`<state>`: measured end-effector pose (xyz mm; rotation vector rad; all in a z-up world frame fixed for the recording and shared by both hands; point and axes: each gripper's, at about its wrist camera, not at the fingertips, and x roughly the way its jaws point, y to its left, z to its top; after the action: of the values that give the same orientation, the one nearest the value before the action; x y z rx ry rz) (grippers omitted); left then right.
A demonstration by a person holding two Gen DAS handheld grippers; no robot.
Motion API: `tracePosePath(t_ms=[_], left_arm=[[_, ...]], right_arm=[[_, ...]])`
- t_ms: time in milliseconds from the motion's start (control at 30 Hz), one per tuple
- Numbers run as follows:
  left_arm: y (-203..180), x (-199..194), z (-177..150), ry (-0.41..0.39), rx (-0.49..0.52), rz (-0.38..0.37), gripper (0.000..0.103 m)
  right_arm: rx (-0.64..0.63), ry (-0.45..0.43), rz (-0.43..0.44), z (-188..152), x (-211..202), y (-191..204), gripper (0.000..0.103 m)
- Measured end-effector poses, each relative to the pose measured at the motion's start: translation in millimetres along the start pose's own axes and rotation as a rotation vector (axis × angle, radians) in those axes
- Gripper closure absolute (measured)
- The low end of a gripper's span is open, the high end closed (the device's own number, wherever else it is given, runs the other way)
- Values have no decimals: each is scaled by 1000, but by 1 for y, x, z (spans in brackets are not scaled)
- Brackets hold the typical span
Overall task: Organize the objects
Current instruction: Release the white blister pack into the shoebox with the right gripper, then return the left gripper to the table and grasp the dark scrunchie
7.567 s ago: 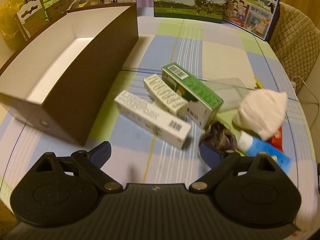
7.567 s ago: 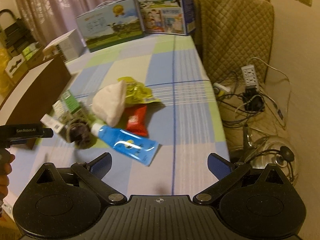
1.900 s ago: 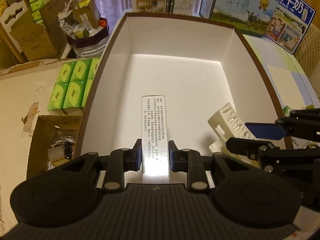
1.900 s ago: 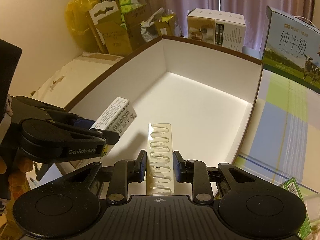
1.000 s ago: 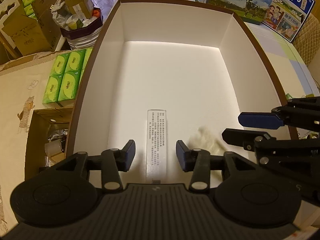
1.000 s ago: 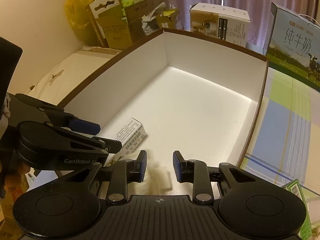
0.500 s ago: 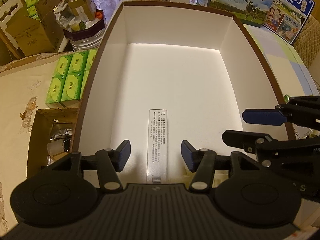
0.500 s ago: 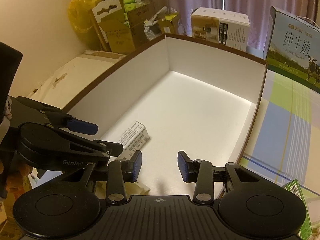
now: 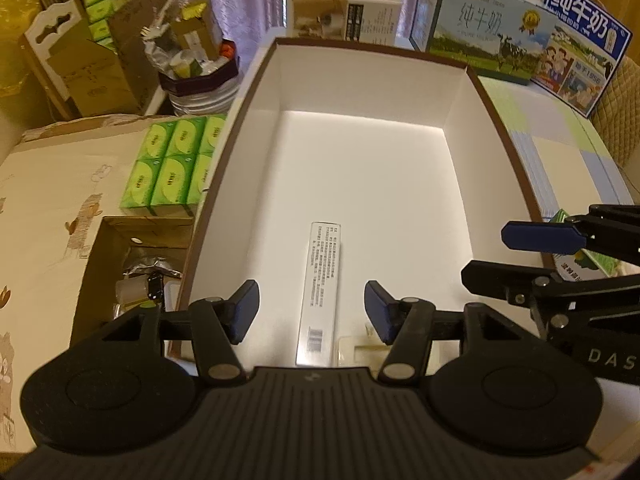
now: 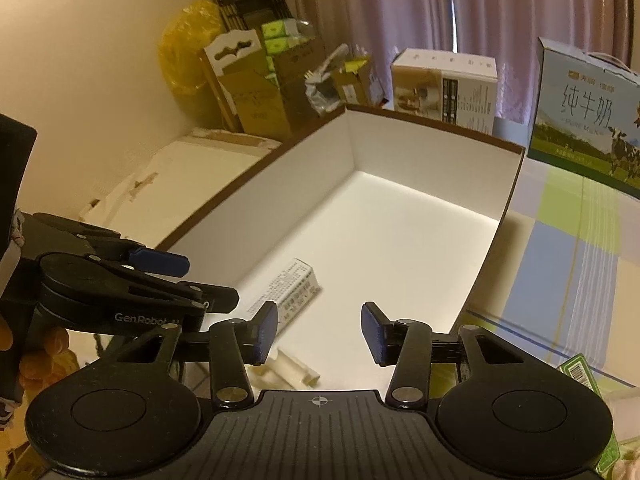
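Observation:
A large brown box with a white inside stands open below both grippers. On its floor lies a long white printed carton, also in the right wrist view. A cream wavy-patterned carton lies beside it at the near end, mostly hidden under the left gripper. That gripper hovers above the white carton, its jaws opening, the pads touching nothing. The right gripper hangs over the near right part of the box, jaws opening, nothing between them. A green carton lies on the table outside the box.
Milk cartons and a white carton stand behind the box on the checked tablecloth. Left of the box are green tissue packs, cardboard boxes and a tub of clutter.
Both grippers have spread their jaws wider and lifted away from the box floor. The cream carton, a blur in mid-fall a second ago, now lies still beside the white carton.

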<state>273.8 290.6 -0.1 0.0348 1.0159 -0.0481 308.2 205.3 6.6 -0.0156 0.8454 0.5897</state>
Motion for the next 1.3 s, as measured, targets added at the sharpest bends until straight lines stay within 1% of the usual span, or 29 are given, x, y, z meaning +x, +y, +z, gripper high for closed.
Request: tracePosePath(t_ms=[67,267,400,500,567,967,1133,1300], left_arm=[[-3,-10,-4,-16,-14,11,46],[-19,-41,-18,-60,-59,47,45],[-35,-58,-30,-76,-87,71,44],[-48,-69,-41,-78,-105,80,42],[-57,-74,-48,-77,-112,87,38],[-113,-88,-94,-34,-164,89,36],[-139,-86,-106,-10,-161,69,36],[-167,-82,-112,4,-141,38,36]], right_arm=[[-11,-16,15,-3,-11,0,57],[-36,-57,62,-15,-44,-2,52],[-50,-64,89,-27,-65,-8,50],[-51,-61,109,-38,-81,-15,49],[-51,-55,119,-46,-90,-20,48],[-42,-22,148,-89,-134,-53,46],[-21,-6,139,-107,-151,-69,46],[19,0,111,-122,-168,-89,46]])
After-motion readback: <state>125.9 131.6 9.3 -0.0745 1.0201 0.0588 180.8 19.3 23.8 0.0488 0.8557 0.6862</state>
